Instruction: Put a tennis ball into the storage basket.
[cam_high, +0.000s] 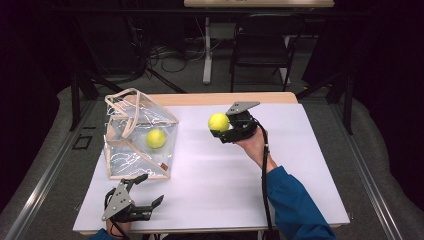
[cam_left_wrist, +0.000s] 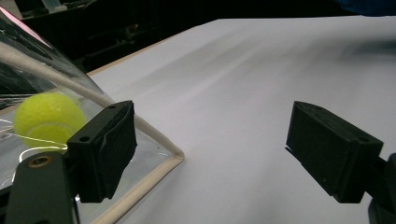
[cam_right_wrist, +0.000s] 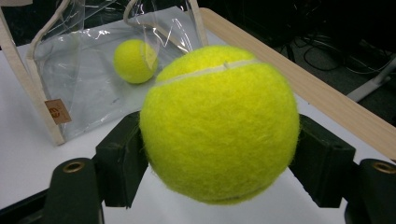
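White tabletop (cam_high: 210, 170): right tool (cam_high: 223, 127) grips a tennis ball (cam_high: 218, 122), left tool (cam_high: 145, 195) wide; bag (cam_high: 137, 135) label (cam_right_wrist: 58, 111) unreadable.

So the bag (cam_high: 137, 137) sits on the left side of the tabletop (cam_high: 210, 175) with 1 ball (cam_high: 156, 138) inside it. A 2nd ball (cam_high: 218, 122) is up between the right tongs (cam_high: 220, 127), right of the bag. The left tongs (cam_high: 145, 192) sit at the near edge, just in front of the bag.

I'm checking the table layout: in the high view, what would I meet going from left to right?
Clear bag with a tennis ball inside → tennis ball held by the right gripper → right gripper → blue sleeve. The left gripper, jaws apart, sits near the front edge, below the bag.
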